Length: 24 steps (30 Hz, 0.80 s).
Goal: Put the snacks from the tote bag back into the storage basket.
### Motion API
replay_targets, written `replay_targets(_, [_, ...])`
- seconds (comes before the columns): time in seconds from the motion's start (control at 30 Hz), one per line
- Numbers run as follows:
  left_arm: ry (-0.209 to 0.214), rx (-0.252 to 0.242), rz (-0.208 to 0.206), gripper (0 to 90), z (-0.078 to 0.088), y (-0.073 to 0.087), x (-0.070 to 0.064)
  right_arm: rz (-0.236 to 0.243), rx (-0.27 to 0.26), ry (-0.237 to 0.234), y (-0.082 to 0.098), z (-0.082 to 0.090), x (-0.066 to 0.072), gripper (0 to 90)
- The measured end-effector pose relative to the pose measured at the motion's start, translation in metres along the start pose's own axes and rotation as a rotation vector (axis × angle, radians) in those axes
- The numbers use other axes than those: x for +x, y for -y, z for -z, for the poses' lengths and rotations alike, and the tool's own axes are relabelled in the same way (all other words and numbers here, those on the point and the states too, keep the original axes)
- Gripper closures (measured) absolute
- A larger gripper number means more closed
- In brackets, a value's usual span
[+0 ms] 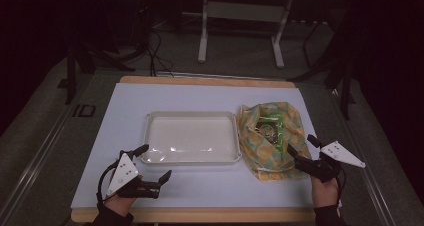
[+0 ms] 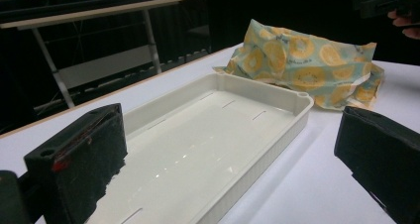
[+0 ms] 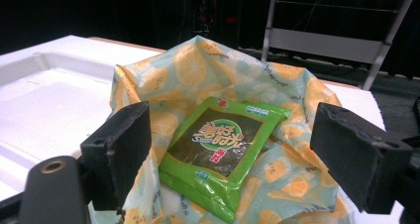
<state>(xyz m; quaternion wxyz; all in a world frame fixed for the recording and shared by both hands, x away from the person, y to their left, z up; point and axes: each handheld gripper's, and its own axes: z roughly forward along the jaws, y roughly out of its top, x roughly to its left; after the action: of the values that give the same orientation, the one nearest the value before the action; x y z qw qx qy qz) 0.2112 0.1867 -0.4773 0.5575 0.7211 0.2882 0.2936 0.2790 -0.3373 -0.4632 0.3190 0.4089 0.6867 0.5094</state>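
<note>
- The left tool [image 1: 153, 162] sits at the near left of the desk [image 1: 125, 101], held in the person's left hand [image 1: 119, 202]; its jaws stand wide apart with nothing between them.
- In the left gripper view that tool looks along its two black jaws toward the near corner of the white tray [image 2: 277, 140], one jaw overlapping the tray's near end and the other over the bare desk beside it.
- The right tool [image 1: 301, 145] is at the near right, held in the right hand [image 1: 325, 191]; its jaws are spread wide and grip nothing.
- Its jaw tips are at the near right edge of the lemon-print cloth [image 1: 267, 158]; whether they touch the fabric cannot be told.
- The cloth [image 3: 198, 65] lies opened on the right part of the desk, just beside the tray's right rim [image 1: 236, 136].
- A green snack packet [image 3: 223, 154] lies flat in the middle of the cloth, framed between the right tool's jaws in the right gripper view but untouched by them.
- The tray lies in the middle of the desk with nothing in it.
- Beyond the far edge of the desk stands a white metal frame [image 1: 240, 11] on the floor.
</note>
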Motion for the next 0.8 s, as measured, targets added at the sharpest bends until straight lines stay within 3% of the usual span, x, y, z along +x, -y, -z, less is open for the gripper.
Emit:
replay_targets(0.3, [0.018, -0.005, -0.009, 0.3, 0.004, 0.001, -0.001, -0.018, 0.067, 0.019, -0.003, 0.0, -0.003, 16.0])
replay_targets(0.43, [0.022, -0.006, -0.015, 0.3, 0.007, 0.001, -0.002, -0.047, 0.145, 0.024, -0.006, -0.001, -0.007, 16.0])
replay_targets(0.47, [0.027, -0.009, -0.021, 0.3, 0.008, 0.001, -0.003, -0.054, 0.189, 0.002, -0.009, -0.002, -0.011, 16.3])
replay_targets(0.57, [0.033, -0.003, -0.03, 0.3, 0.008, 0.001, -0.004, -0.071, 0.224, -0.031, -0.01, -0.002, -0.014, 16.3])
replay_targets(0.8, [0.043, 0.005, -0.039, 0.3, 0.007, 0.002, -0.005, -0.035, 0.243, -0.063, -0.019, -0.005, -0.012, 16.6])
